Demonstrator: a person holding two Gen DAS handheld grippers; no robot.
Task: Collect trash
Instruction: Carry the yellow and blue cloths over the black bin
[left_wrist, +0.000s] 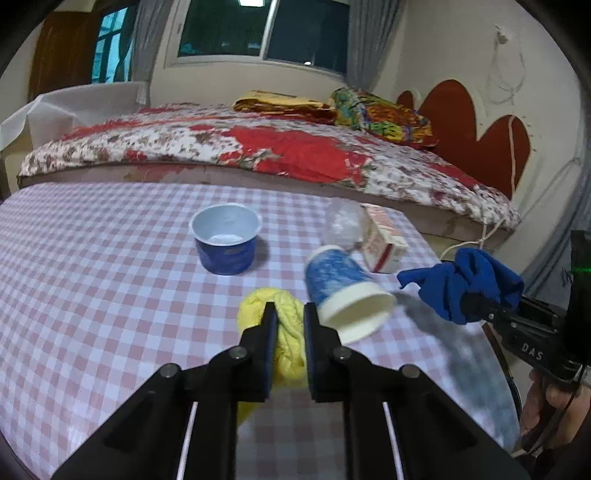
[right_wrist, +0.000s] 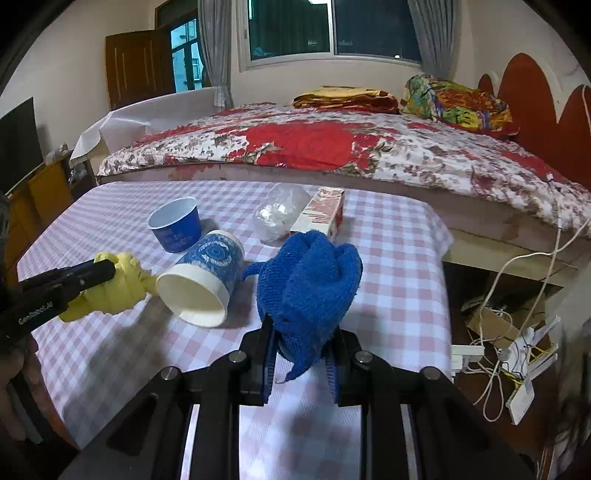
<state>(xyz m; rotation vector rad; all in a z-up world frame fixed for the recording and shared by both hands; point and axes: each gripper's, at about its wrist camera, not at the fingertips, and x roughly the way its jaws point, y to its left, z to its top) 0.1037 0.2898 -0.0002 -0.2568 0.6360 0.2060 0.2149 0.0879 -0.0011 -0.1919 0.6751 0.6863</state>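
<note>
Yellow cloth (left_wrist: 288, 343) pinched in nearly closed left gripper (left_wrist: 290, 317), low centre of frame; blue cloth (right_wrist: 310, 280) clamped in right gripper (right_wrist: 301, 332), lifted above checked table (right_wrist: 388, 258). Behind: tipped paper cup (right_wrist: 207, 277), blue bowl (right_wrist: 175, 229), plastic wrap (right_wrist: 279, 218), carton (right_wrist: 321, 216).

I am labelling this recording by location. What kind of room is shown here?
Most likely a bedroom in a home: a bed with a floral quilt, a folded blanket on it, and a curtained window behind.
</note>
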